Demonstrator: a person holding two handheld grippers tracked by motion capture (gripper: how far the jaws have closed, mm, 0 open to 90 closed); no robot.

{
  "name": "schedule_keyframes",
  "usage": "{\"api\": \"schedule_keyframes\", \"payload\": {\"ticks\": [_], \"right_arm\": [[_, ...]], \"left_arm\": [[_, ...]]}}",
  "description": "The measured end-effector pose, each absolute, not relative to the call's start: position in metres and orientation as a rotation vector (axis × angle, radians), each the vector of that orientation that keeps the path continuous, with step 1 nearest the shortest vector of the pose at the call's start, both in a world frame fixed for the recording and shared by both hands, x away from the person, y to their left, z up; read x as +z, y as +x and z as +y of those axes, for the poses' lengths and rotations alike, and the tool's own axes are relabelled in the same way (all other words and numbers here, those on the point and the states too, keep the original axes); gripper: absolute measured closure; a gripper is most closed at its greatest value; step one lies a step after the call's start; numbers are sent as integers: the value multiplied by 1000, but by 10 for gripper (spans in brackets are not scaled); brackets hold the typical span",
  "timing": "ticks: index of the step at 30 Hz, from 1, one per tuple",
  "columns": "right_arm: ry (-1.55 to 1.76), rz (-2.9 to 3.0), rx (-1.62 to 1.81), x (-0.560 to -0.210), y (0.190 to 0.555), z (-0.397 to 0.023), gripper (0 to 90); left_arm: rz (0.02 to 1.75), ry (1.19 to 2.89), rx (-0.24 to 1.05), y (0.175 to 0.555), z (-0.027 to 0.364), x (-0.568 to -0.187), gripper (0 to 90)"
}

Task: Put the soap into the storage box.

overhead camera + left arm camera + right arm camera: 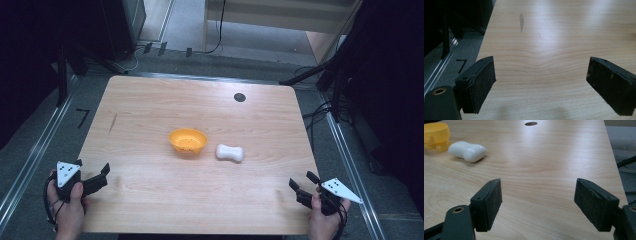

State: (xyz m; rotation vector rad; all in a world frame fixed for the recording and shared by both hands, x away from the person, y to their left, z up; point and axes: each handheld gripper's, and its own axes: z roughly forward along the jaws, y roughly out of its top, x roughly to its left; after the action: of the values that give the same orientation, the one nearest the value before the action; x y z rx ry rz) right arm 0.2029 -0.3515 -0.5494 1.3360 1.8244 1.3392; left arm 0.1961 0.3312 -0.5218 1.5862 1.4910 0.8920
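Observation:
An orange bowl [188, 140] sits near the middle of the wooden table [150, 100], with a white bone-shaped object [229, 152] lying just to its right. In the right gripper view the white object [467, 151] and the bowl [435, 135] lie far off at the upper left. My left gripper [95, 172] hovers at the table's front left corner, open, nothing between its jaws [541, 85]. At the front right corner my right gripper [301, 182] is held the same way, open and empty [537, 202].
A dark round hole [239, 97] marks the table's far right part. A grey smear [521, 21] lies on the wood ahead of the left gripper. Metal rails [30, 160] run along both sides of the table, and cables [320, 115] lie on the floor at the right.

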Motion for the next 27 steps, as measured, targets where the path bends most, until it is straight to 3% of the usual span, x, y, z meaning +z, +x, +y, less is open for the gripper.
{"api": "schedule_keyframes", "payload": {"ticks": [13,27], "right_arm": [[1003,2200,1107,-523,235,-314,206],[862,2440,927,-505,273,-290,215]], "left_arm": [[1495,1600,893,197,330,-522,90],[1483,1611,896,198,329,-522,91]]}}
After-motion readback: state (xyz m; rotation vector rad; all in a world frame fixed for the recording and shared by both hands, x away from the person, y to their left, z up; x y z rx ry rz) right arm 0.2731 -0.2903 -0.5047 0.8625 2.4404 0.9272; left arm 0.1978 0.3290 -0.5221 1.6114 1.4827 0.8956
